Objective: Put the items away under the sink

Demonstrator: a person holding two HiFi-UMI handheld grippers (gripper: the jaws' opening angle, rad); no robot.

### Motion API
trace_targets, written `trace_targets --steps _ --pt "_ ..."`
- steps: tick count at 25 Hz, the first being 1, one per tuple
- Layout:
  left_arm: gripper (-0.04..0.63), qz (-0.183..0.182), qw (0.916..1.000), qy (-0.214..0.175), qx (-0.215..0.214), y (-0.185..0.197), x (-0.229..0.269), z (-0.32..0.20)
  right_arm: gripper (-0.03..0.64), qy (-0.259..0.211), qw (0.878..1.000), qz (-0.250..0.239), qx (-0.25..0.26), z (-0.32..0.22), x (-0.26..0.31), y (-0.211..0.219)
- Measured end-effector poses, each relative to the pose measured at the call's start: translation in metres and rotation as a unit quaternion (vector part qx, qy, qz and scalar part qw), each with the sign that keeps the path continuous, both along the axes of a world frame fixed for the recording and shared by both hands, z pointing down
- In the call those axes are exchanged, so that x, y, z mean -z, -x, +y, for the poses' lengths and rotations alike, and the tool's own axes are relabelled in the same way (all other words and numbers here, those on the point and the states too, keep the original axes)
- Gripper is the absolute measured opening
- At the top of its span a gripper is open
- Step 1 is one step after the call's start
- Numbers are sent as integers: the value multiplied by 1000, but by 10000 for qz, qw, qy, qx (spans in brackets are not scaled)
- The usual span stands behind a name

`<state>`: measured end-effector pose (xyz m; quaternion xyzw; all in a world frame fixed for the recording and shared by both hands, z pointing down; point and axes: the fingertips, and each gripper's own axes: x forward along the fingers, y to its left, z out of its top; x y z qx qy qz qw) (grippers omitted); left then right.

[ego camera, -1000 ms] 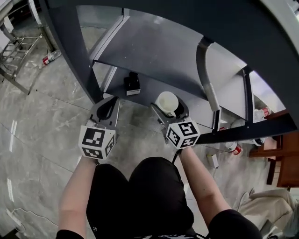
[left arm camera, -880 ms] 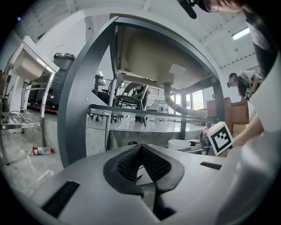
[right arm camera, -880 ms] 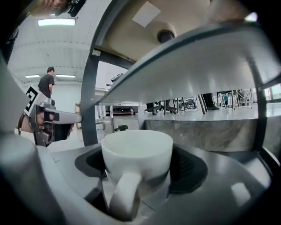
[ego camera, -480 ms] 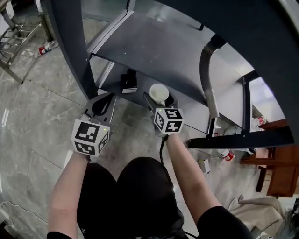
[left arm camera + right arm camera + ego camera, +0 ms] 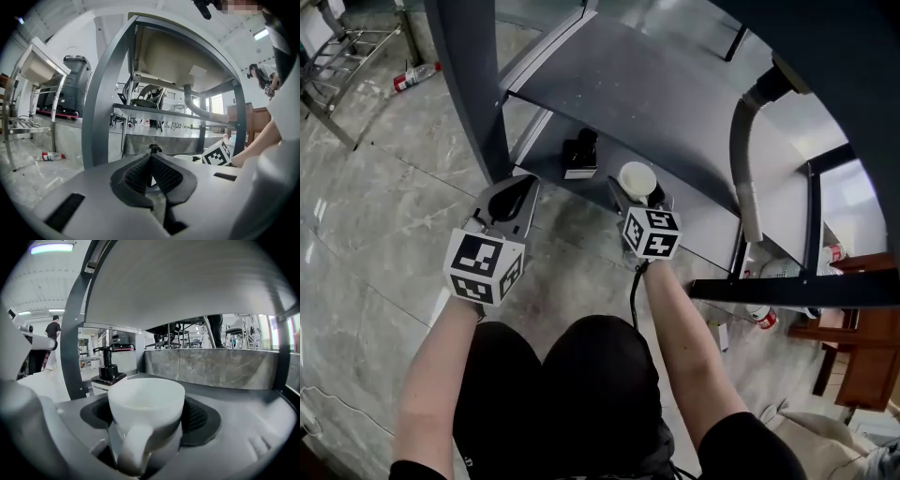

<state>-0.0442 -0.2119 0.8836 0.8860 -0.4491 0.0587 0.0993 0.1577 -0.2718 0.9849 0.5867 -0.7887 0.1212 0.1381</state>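
My right gripper point(image 5: 639, 191) is shut on a white cup point(image 5: 637, 178), holding it at the front edge of the lower shelf point(image 5: 698, 220) under the sink. In the right gripper view the cup point(image 5: 146, 401) fills the jaws, handle toward the camera. I cannot tell whether it touches the shelf. A black pump bottle point(image 5: 579, 155) stands on that shelf just left of the cup; it also shows in the right gripper view point(image 5: 107, 372). My left gripper point(image 5: 512, 201) hovers left of the shelf front, shut on nothing, its pads point(image 5: 161, 176) meeting at the tip.
A grey upper shelf point(image 5: 647, 94) hangs over the lower one. A drain hose point(image 5: 746, 183) runs down at the right. The dark frame leg point(image 5: 473, 84) stands beside my left gripper. Bottles lie on the floor at far left point(image 5: 414, 75) and right point(image 5: 766, 317).
My right gripper has sunk and moved forward with the cup, toward the lower shelf beside the pump bottle. The left gripper has drifted slightly down and stays shut.
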Motion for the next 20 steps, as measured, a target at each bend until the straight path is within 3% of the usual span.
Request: trace_targets --steps 4,12,14,20 --pt "9 -55 10000 1 26 7 -3 0 394 -150 9998 5 -111 -11 0 -4" --pt "9 -55 10000 2 9 9 -4 8 403 37 9996 85 -250 -18 -5 -6" --pt "9 -62 10000 -7 17 11 -3 11 437 15 9997 47 -234 -13 -2 -5" --pt "9 -132 9999 -63 10 20 2 25 437 -272 9988 175 -355 21 11 -13"
